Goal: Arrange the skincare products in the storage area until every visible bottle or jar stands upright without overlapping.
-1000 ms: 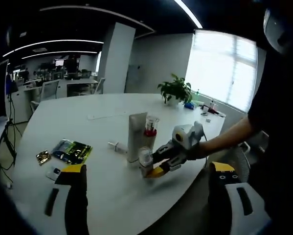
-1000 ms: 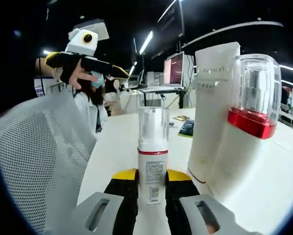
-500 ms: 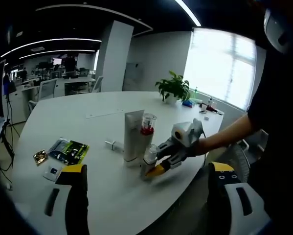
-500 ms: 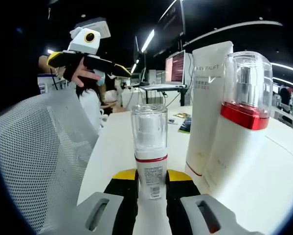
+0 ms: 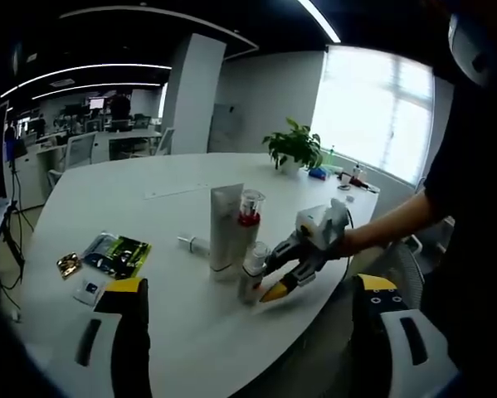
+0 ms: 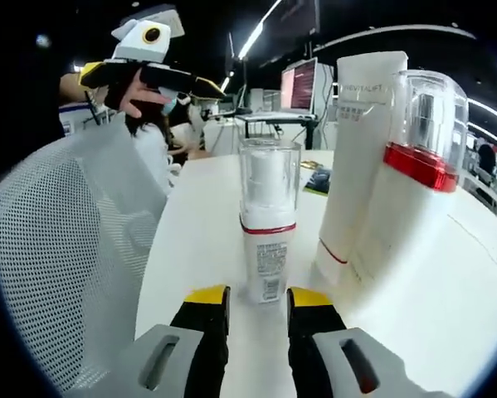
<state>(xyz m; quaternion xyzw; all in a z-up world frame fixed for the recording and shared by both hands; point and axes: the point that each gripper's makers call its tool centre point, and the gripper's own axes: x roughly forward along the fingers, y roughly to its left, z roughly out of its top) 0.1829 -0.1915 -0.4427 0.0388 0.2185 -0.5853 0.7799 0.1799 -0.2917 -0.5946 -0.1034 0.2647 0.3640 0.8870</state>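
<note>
A small white bottle with a clear cap [image 6: 269,224] stands upright on the white table [image 6: 198,240], just beyond my right gripper [image 6: 258,300]. That gripper is open, with its yellow tips short of the bottle. To the right of the bottle stand a tall white tube [image 6: 360,149] and a clear-capped, red-collared pump bottle [image 6: 410,191], close together. In the left gripper view the same small bottle [image 5: 252,272], tube [image 5: 223,228] and pump bottle [image 5: 248,217] stand mid-table, with the right gripper [image 5: 275,292] beside them. My left gripper [image 5: 250,284] hangs wide open above the table edge, holding nothing.
Flat packets [image 5: 119,253] and small sachets [image 5: 74,265] lie on the table's left part, and a small tube [image 5: 194,245] lies behind the bottles. A potted plant [image 5: 296,153] stands at the far edge. A mesh chair back [image 6: 65,274] fills the left of the right gripper view.
My right gripper has let go of the small bottle, which now stands upright beside the tube, and has drawn back from it. The left gripper has stayed wide open.
</note>
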